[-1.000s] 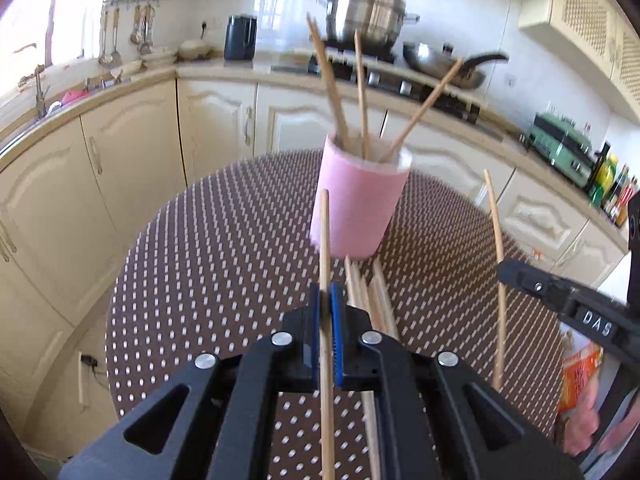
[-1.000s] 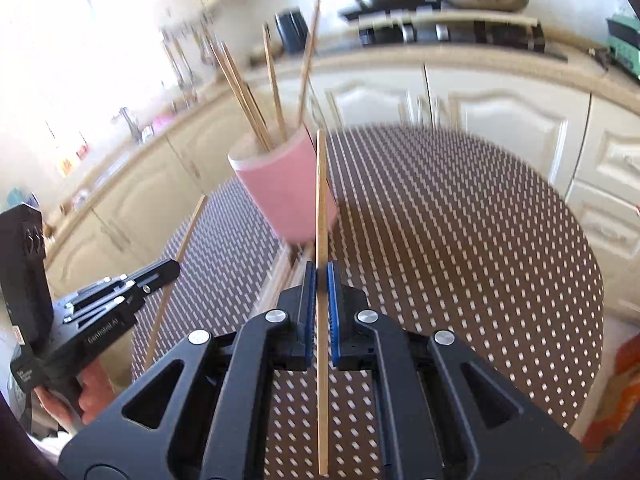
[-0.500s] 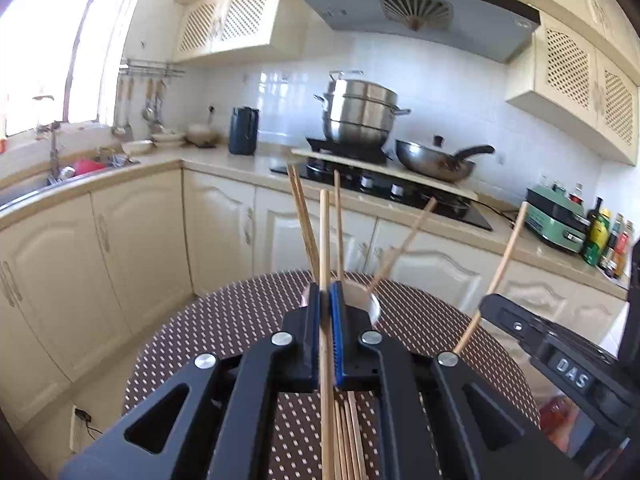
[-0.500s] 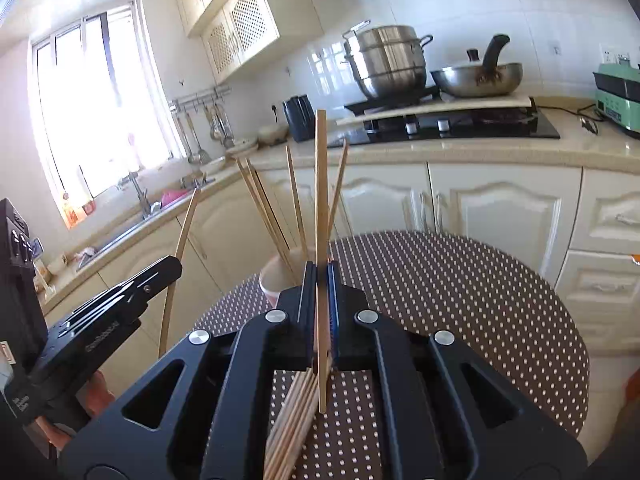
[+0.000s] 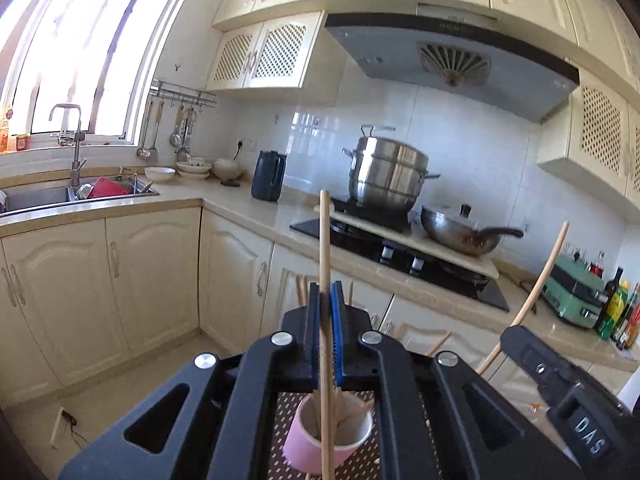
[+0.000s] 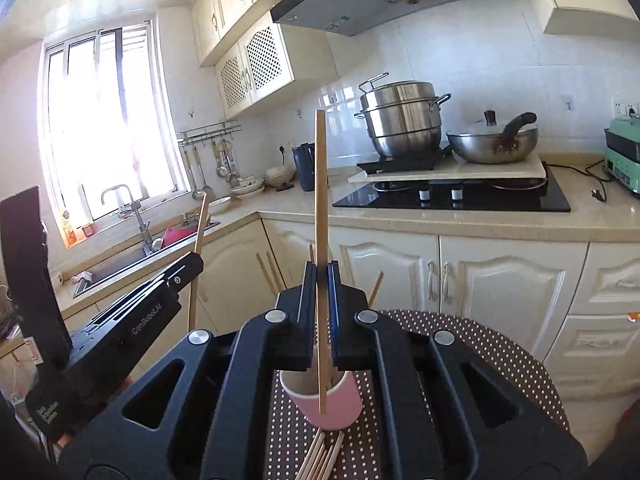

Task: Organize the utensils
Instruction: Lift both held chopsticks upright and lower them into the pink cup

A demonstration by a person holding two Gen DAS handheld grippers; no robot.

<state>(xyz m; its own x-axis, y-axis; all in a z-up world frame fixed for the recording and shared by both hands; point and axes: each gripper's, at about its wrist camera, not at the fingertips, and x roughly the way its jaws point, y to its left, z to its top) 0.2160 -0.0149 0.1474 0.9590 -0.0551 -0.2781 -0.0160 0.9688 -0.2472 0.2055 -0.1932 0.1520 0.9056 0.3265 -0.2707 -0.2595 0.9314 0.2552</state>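
Left wrist view: both grippers clamped on one chopstick each, above the pink cup.

Left gripper (image 5: pixel 325 304) has its blue-padded jaws closed tight on an upright chopstick (image 5: pixel 325 248), whose lower end runs off the bottom edge. Beneath it the pink cup (image 5: pixel 308 450) stands on the dotted table (image 5: pixel 286 400), mostly hidden by the gripper body; how many sticks it holds is hard to count. In the right wrist view the right gripper (image 6: pixel 320 284) is likewise pinched shut on a second chopstick (image 6: pixel 320 184), its lower tip in front of the cup. Loose chopsticks (image 6: pixel 322 456) lie on the table just before the cup, cut off by the frame's bottom edge.
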